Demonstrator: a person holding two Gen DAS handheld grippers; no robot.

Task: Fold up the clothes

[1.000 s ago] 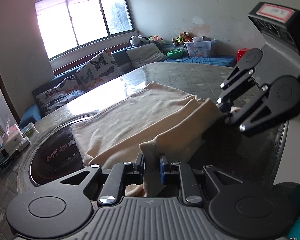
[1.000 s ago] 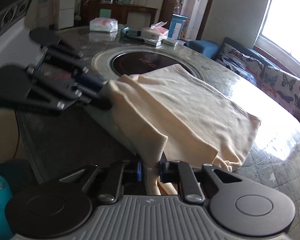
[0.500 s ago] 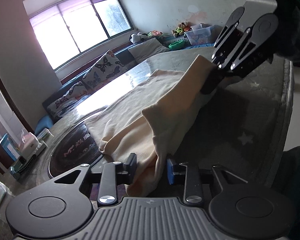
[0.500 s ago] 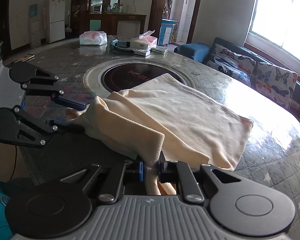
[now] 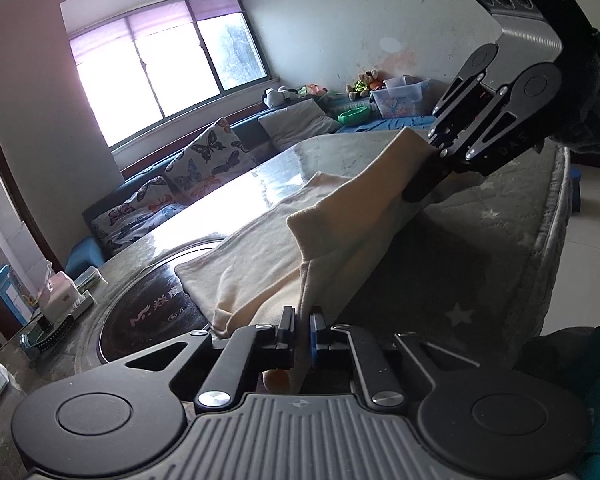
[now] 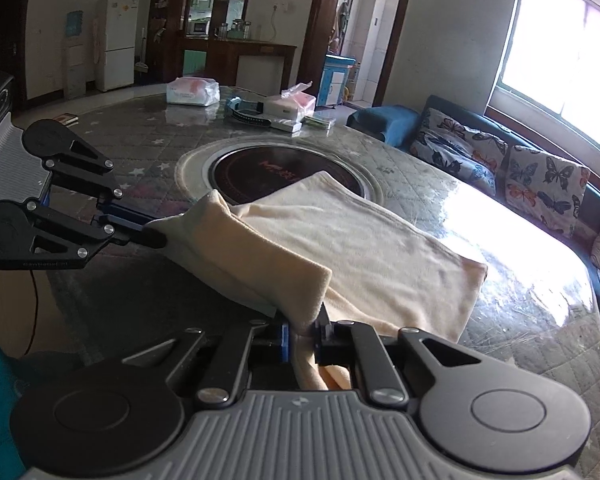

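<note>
Your left hand-held gripper [image 5: 303, 330] pinches one near corner of the cream garment [image 5: 268, 248], and your right hand-held gripper [image 6: 302, 336] pinches the other. The near edge hangs lifted between them; the far part lies on the bench [image 6: 520, 308].

big round table [image 6: 400, 168] with a grey quilted star cover, dark round cooktop [image 6: 284, 174] set in the middle, cream garment [image 6: 360, 240] spread on it, tissue packs [image 6: 192, 90] at the far edge
</note>
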